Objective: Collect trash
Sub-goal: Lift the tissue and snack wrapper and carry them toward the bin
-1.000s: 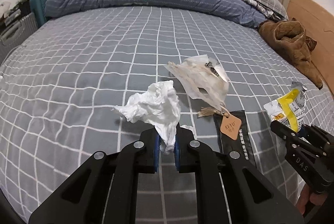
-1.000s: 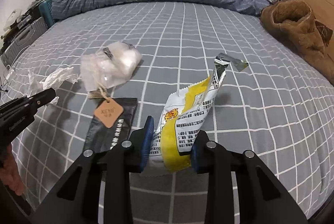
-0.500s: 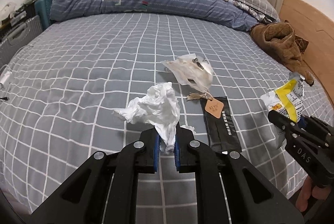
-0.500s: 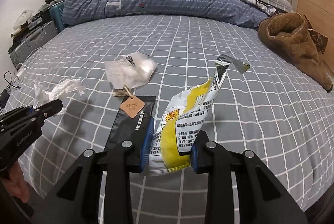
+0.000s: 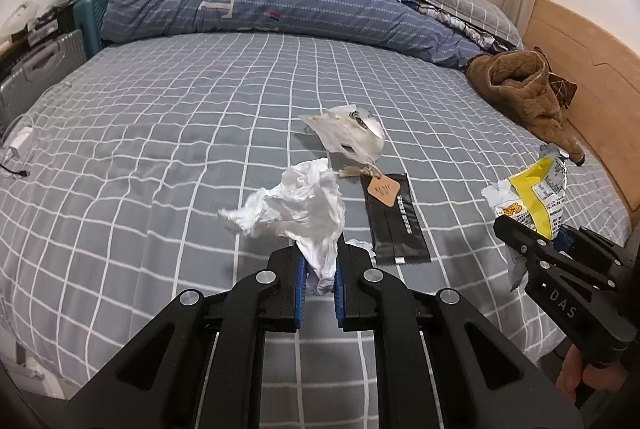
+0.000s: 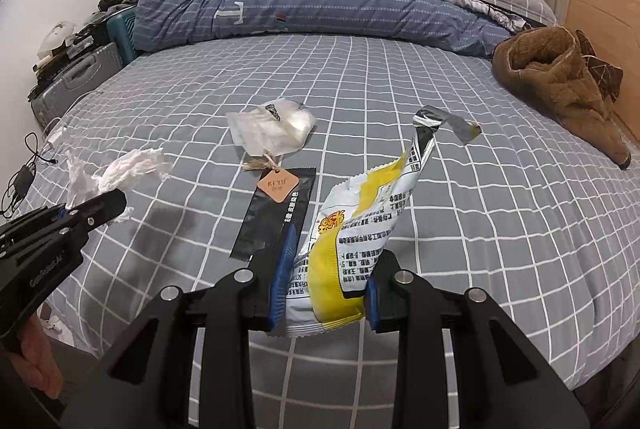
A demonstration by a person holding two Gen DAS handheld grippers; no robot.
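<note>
My left gripper (image 5: 319, 275) is shut on a crumpled white tissue (image 5: 298, 213) and holds it above the bed; the tissue also shows in the right wrist view (image 6: 120, 171). My right gripper (image 6: 325, 287) is shut on a yellow and white snack wrapper (image 6: 360, 225), also lifted; the wrapper shows at the right of the left wrist view (image 5: 534, 203). On the bed lie a black sachet (image 5: 394, 221) with a tan paper tag (image 5: 383, 191) and a crumpled clear plastic bag (image 5: 352, 135).
The grey checked bed sheet (image 5: 160, 133) fills the view. A blue duvet (image 5: 272, 5) and pillows lie at the far end. A brown fleece garment (image 5: 524, 89) lies by the wooden headboard on the right. Suitcases (image 5: 36, 77) and cables stand at the left.
Both grippers have risen and drawn back from the bed, each carrying its piece of trash. The sachet and plastic bag stay where they were.
</note>
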